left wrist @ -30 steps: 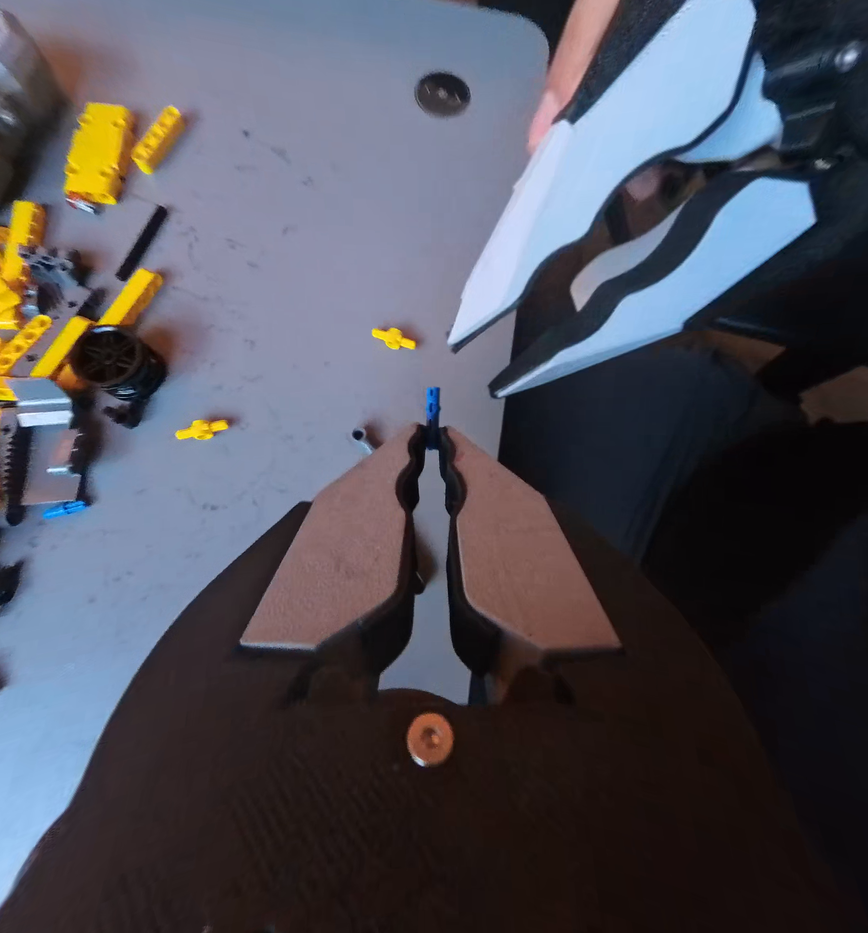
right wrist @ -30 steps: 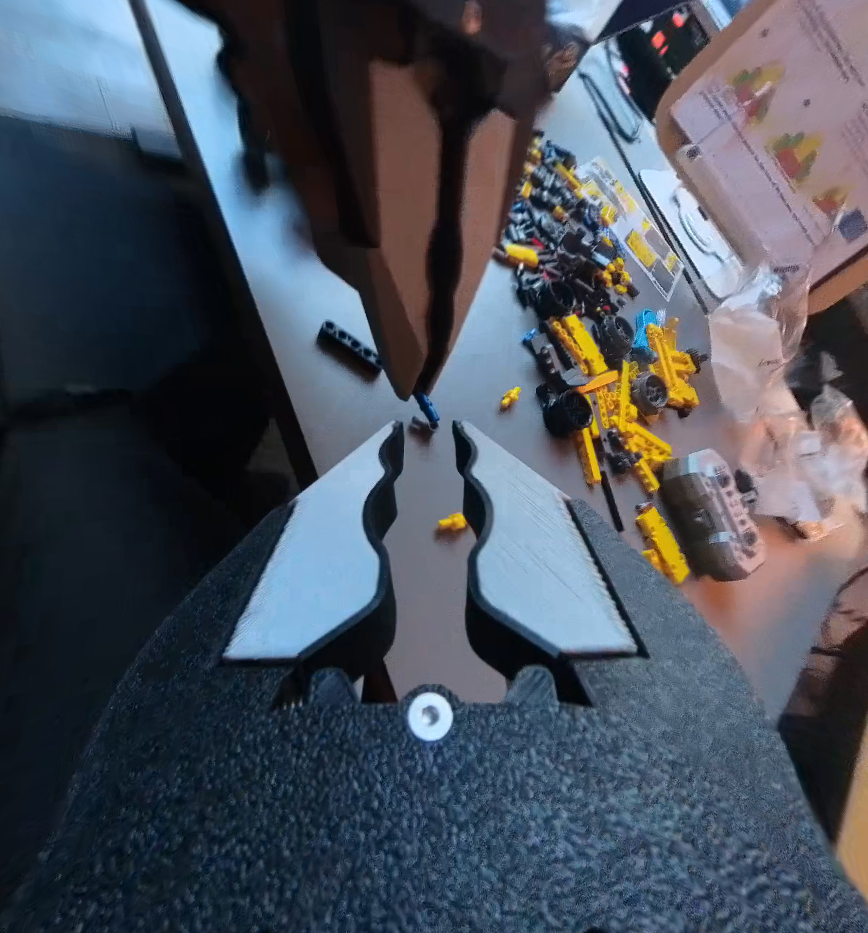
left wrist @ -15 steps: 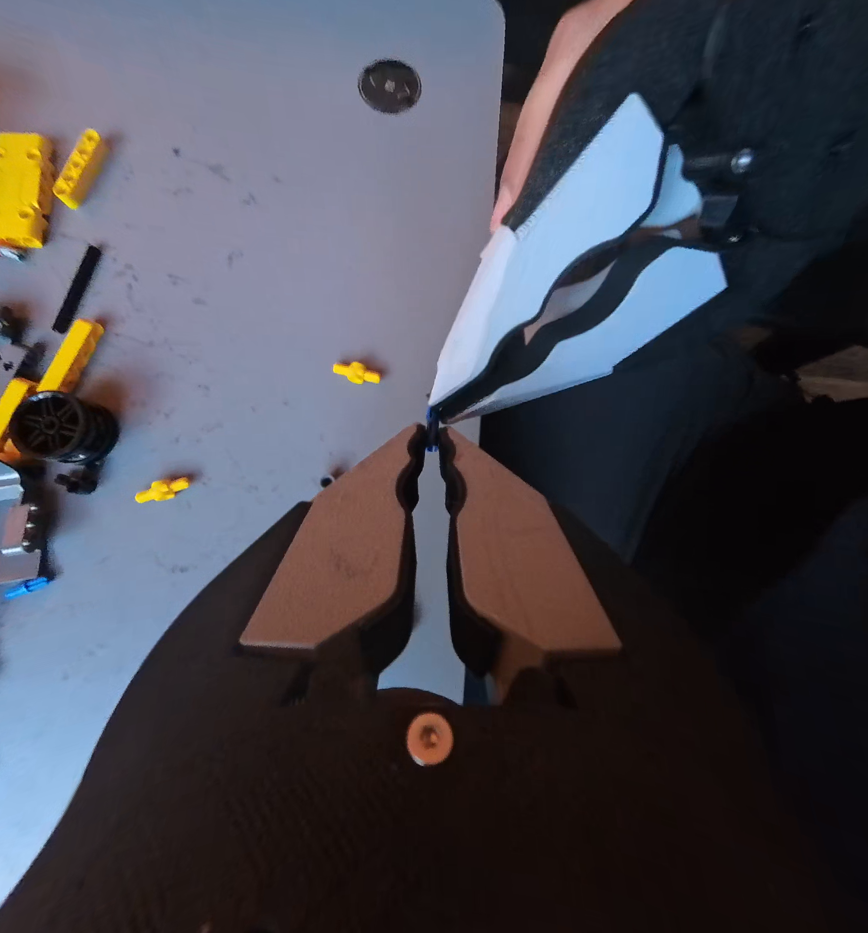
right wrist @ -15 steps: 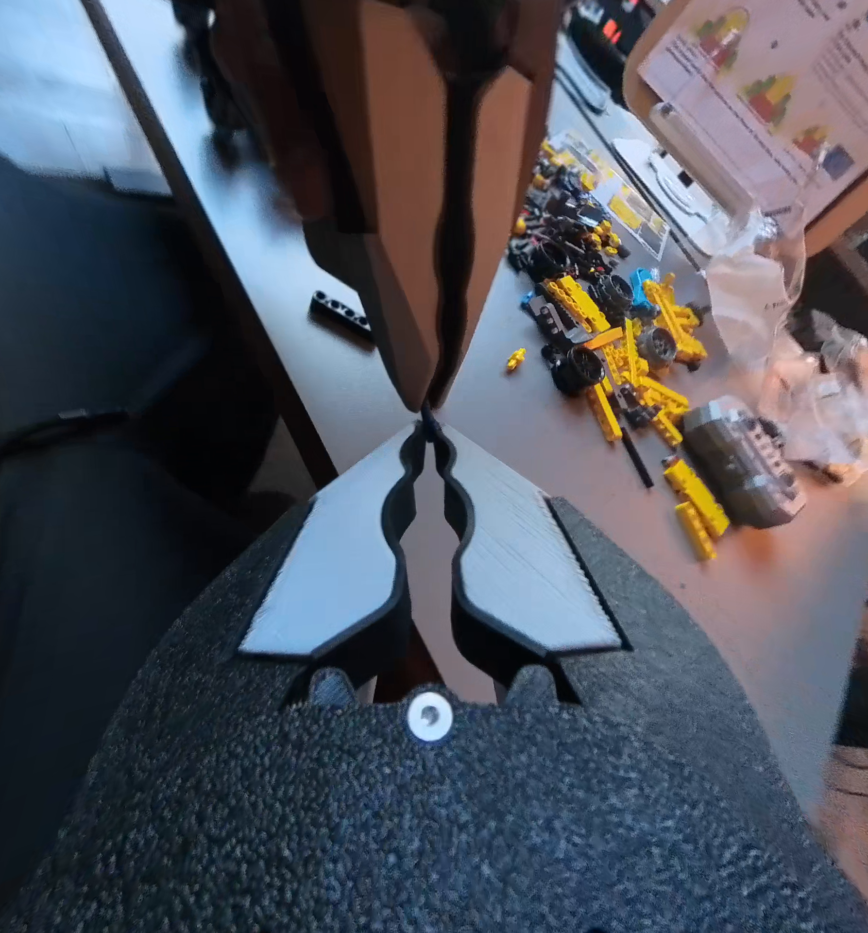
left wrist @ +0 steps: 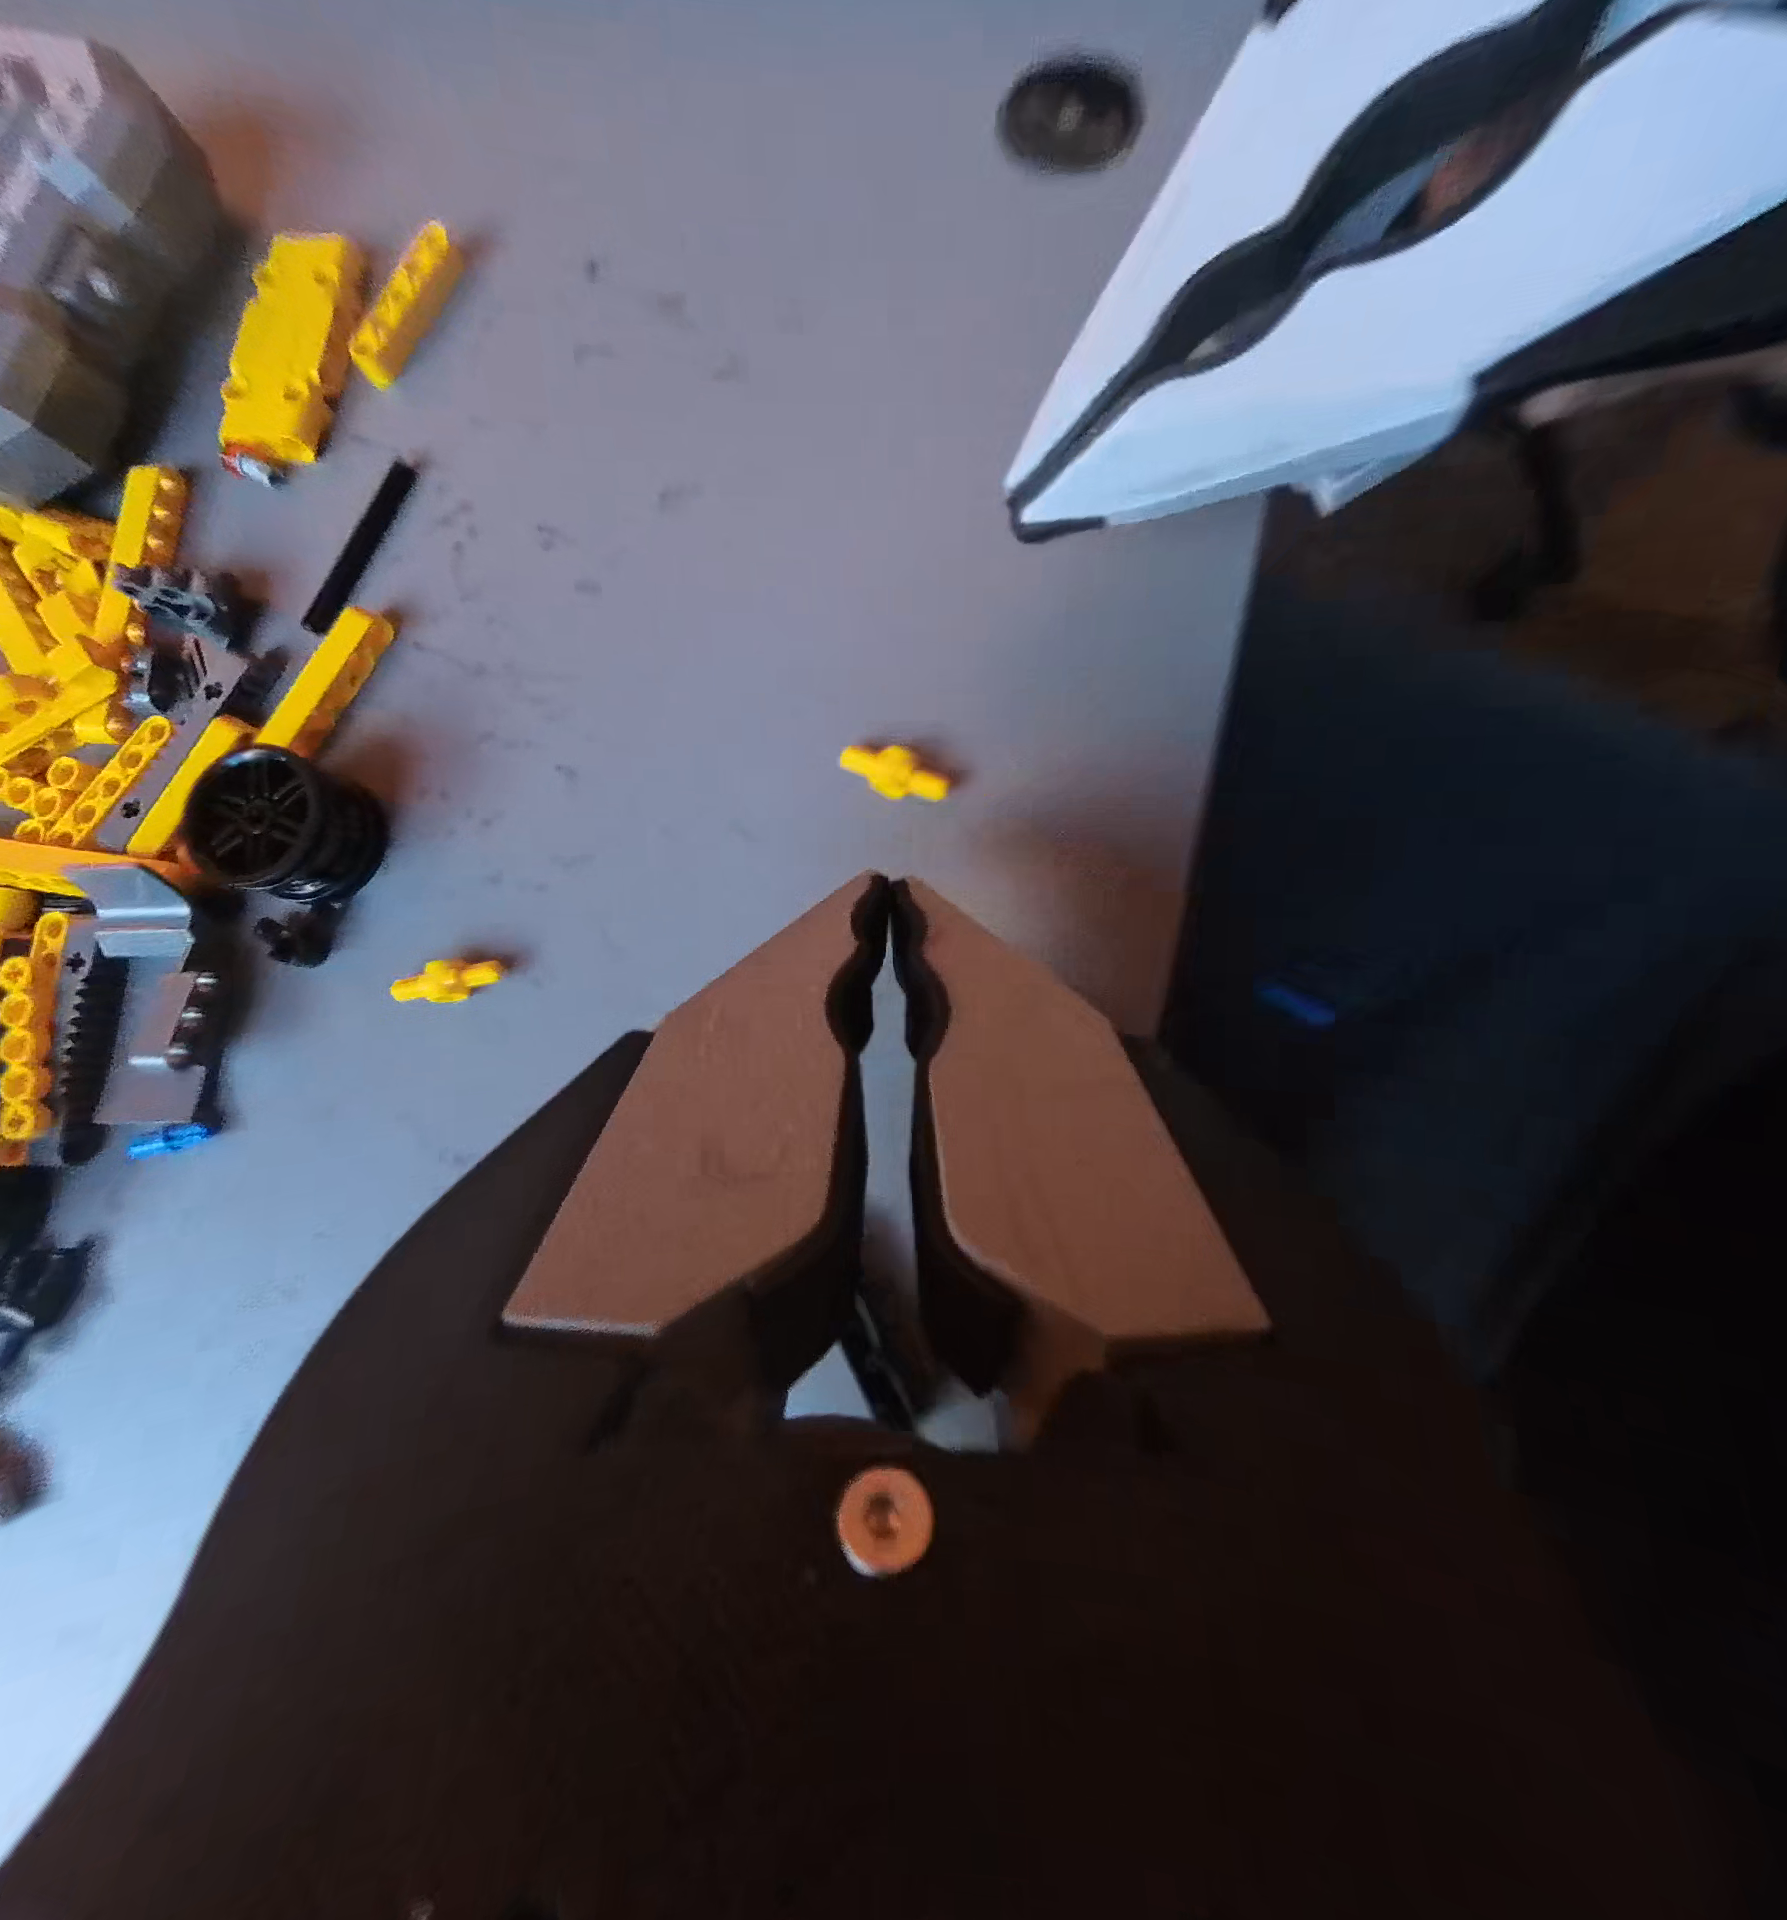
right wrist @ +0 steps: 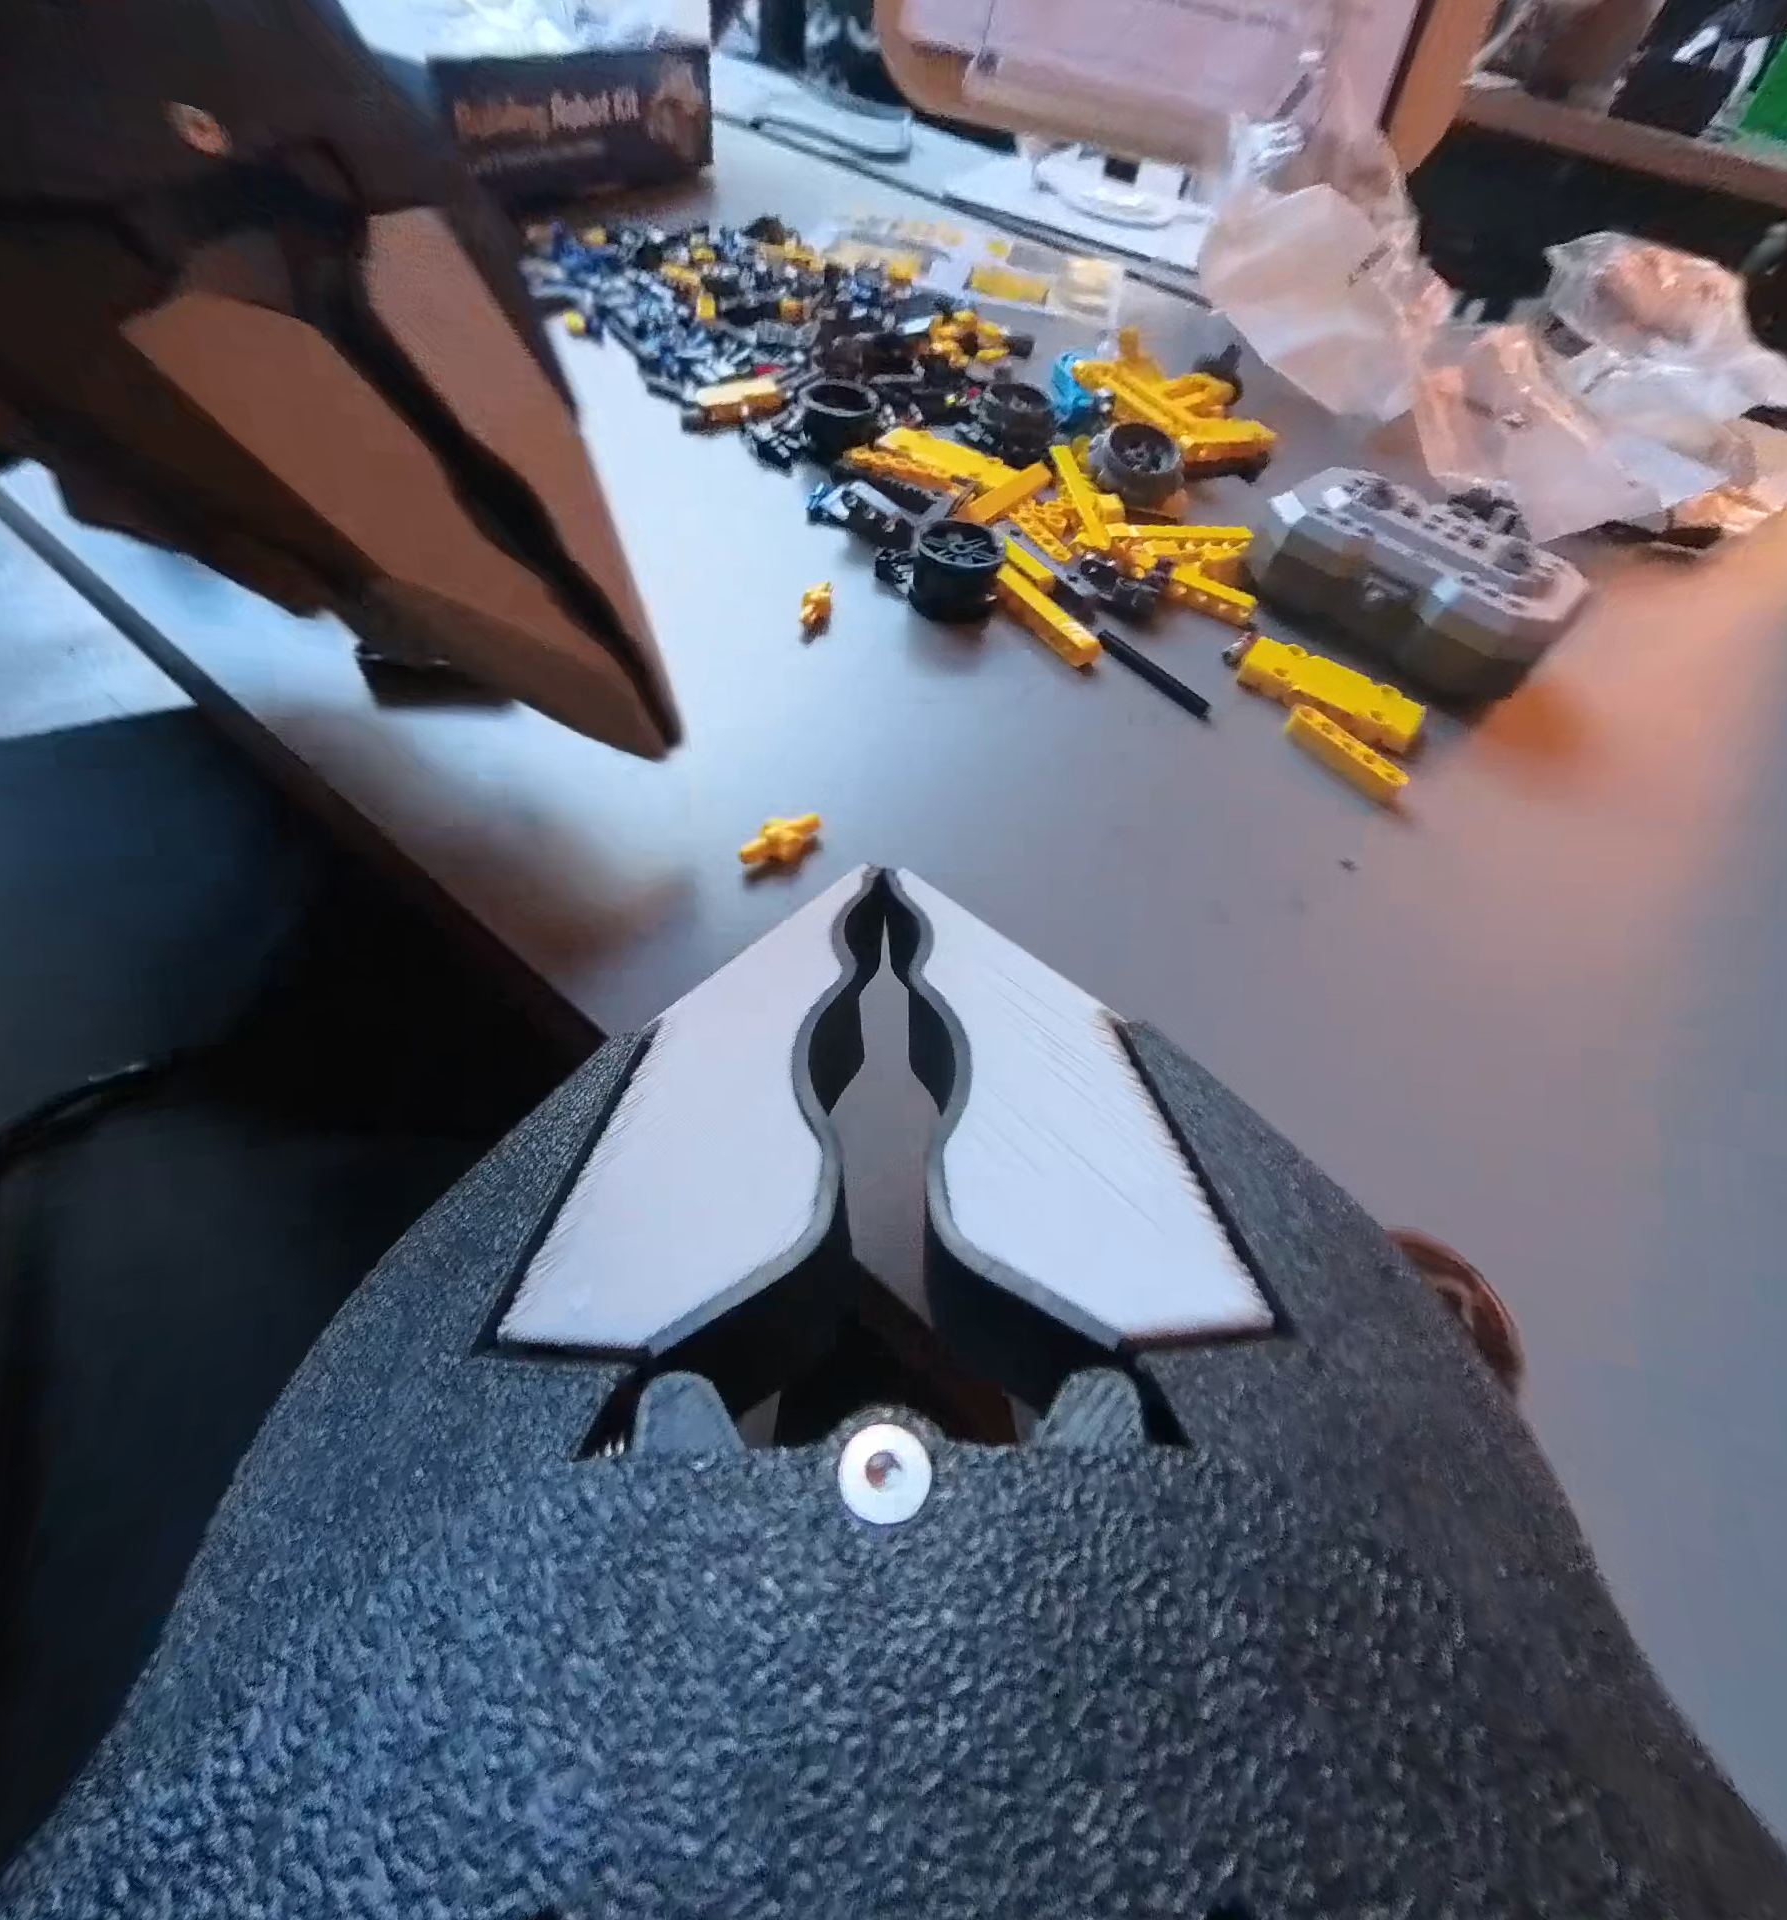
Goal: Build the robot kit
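Note:
My left gripper (left wrist: 887, 883) has brown fingers and is shut, with nothing visible between the tips. It hangs over the grey table (left wrist: 712, 416) near its right edge, just short of a small yellow connector (left wrist: 894, 772). My right gripper (right wrist: 878, 878) has white fingers and is shut, with nothing visible in it. It shows in the left wrist view (left wrist: 1019, 514) at the upper right, apart from the left one. The left gripper shows in the right wrist view (right wrist: 665, 743) at the upper left. The yellow connector (right wrist: 780, 840) lies between the two. A small blue streak (left wrist: 1294, 1003) shows on the dark area beyond the table edge; I cannot tell what it is.
A pile of yellow beams (left wrist: 27, 727), a black wheel (left wrist: 265, 821), a second yellow connector (left wrist: 445, 980), a black rod (left wrist: 361, 545) and a grey block (left wrist: 47, 260) lie to the left. Plastic bags (right wrist: 1440, 343) and a dark box (right wrist: 577, 114) stand farther back. The grippers' ends are close to 7 cm from one another. The black wheel (left wrist: 265, 821) is about 12 cm from my left fingertips. My right wrist view (right wrist: 950, 545) looks at it from another angle.
The left gripper held a small blue pin; half a second ago both grippers' tips met on it. Now the grippers have drawn apart and the pin shows in neither.

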The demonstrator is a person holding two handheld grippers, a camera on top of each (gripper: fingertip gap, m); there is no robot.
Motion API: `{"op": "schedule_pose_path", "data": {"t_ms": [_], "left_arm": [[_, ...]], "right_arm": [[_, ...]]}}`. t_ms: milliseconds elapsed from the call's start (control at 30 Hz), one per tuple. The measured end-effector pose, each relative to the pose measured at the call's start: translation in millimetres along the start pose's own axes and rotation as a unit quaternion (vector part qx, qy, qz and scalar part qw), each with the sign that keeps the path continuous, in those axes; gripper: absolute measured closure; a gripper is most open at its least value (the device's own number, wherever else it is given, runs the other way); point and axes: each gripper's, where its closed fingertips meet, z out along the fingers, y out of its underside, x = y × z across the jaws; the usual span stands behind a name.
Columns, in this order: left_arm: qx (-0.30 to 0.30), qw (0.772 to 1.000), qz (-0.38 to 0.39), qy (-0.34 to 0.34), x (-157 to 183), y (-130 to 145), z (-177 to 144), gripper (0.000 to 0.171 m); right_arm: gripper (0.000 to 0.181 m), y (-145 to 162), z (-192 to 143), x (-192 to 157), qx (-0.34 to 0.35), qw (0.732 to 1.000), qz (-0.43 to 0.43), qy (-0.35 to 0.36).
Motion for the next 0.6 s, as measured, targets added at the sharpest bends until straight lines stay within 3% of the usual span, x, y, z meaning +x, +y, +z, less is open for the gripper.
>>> {"op": "schedule_pose_path", "data": {"t_ms": [133,233,367,500,600], "left_arm": [[0.066,0.993,-0.048,0.083,33,-11,-33,0.171],[0.086,0.984,-0.038,0.148,70,-2,-58,0.171],[0.024,0.993,-0.039,0.109,83,60,-66,0.171],[-0.009,0.988,-0.133,0.076,89,119,-77,0.171],[-0.013,0.983,-0.182,-0.004,86,157,-89,0.171]], "right_arm": [[0.181,7,-26,18,0.036,0.998,0.057,-0.016],[0.181,11,-32,22,0.056,0.994,0.089,-0.030],[0.181,9,-38,11,0.068,0.994,0.082,-0.038],[0.181,14,-44,-8,0.056,0.995,0.062,-0.047],[0.179,23,-56,-21,0.036,0.998,0.036,-0.040]]}}
